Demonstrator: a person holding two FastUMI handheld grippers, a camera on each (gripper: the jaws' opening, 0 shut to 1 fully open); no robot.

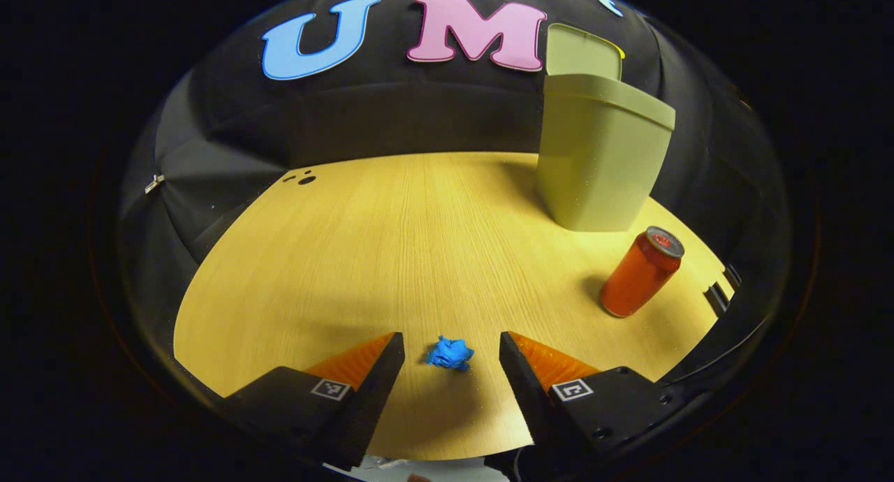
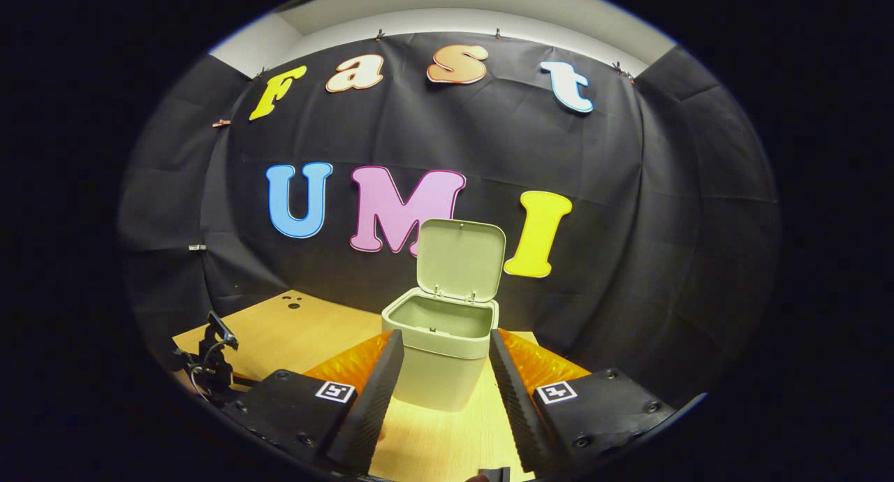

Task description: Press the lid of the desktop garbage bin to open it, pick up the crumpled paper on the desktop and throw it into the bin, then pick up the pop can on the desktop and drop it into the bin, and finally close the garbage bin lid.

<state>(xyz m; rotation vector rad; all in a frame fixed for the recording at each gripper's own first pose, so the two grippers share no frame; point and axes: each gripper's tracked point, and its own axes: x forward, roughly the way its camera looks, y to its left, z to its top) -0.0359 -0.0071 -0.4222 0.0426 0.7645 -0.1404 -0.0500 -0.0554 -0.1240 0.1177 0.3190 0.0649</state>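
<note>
- The garbage bin [image 2: 447, 349] stands on the desk [image 1: 391, 244] with its lid [image 2: 461, 258] tipped up and back, so the opening step looks done and the paper comes next.
- The crumpled paper [image 1: 450, 353] is a small blue wad lying on the desk straight ahead of the left gripper [image 1: 451, 349], in the gap between its two fingers and near their tips; neither finger touches it.
- The left gripper's jaws are spread wide and hold nothing. The wad sits about midway between them, so closing should catch it, though I judge the gripper may need to come lower first; how high it rides above the desk I cannot tell.
- The wad is roughly round, with no long axis to line up against.
- From the left gripper view, the bin is far ahead and to the right, and the pop can [image 1: 641, 271] stands upright on the desk between, just in front of the bin. The carry to the bin passes close by the can, which could be knocked.
- The right gripper [image 2: 447, 360] is also open and empty, facing the bin's front, with the bin framed between its fingers; it seems well apart from the paper, so the left gripper is the one placed for this pick.
</note>
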